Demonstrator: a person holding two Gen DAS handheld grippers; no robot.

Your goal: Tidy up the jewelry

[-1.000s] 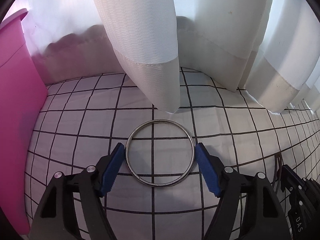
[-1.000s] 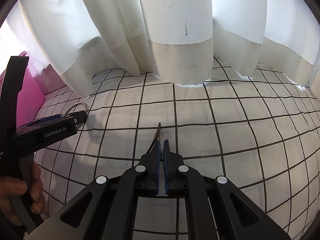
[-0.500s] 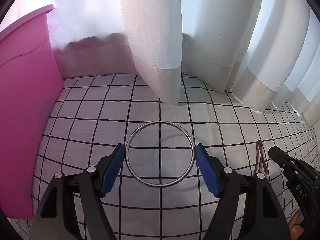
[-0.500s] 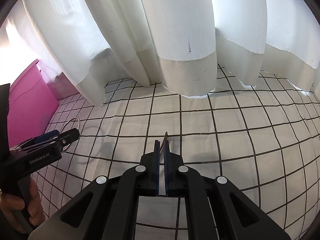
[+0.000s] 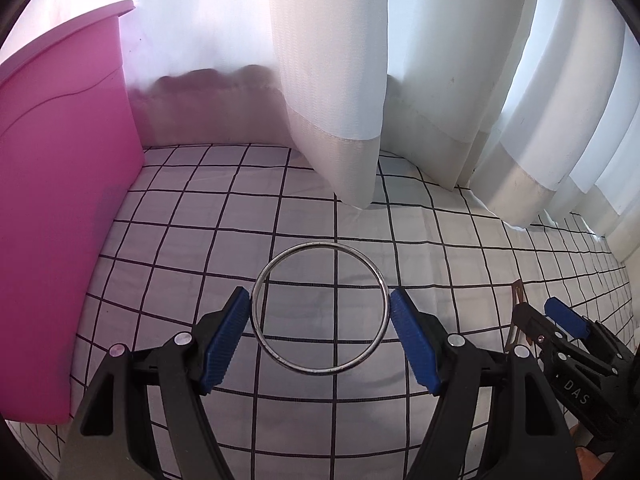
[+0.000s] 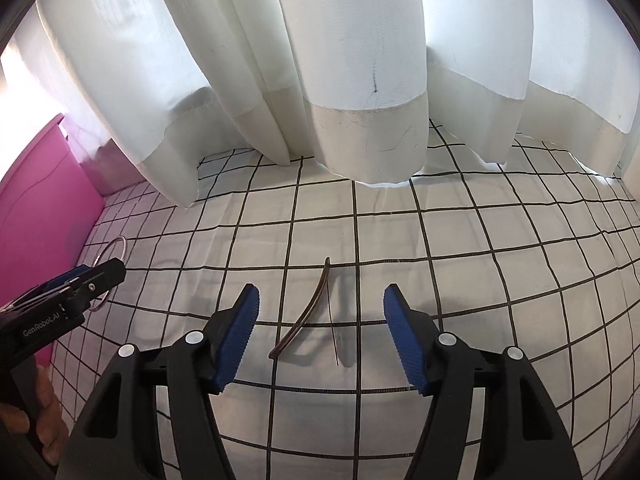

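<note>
Pink bin (image 5: pixel 60 220) at far left on the checked cloth (image 5: pixel 240 208), curtain (image 5: pixel 332 80) behind. Left gripper (image 5: pixel 320 324) pinches a metal ring (image 5: pixel 320 308) across its width, blue pads touching both sides, ring lifted off cloth. To the right, right gripper (image 6: pixel 320 332) w/ jaws opening; brown hair clip (image 6: pixel 306 312) lies on cloth btwn them, untouched by pads.
</note>
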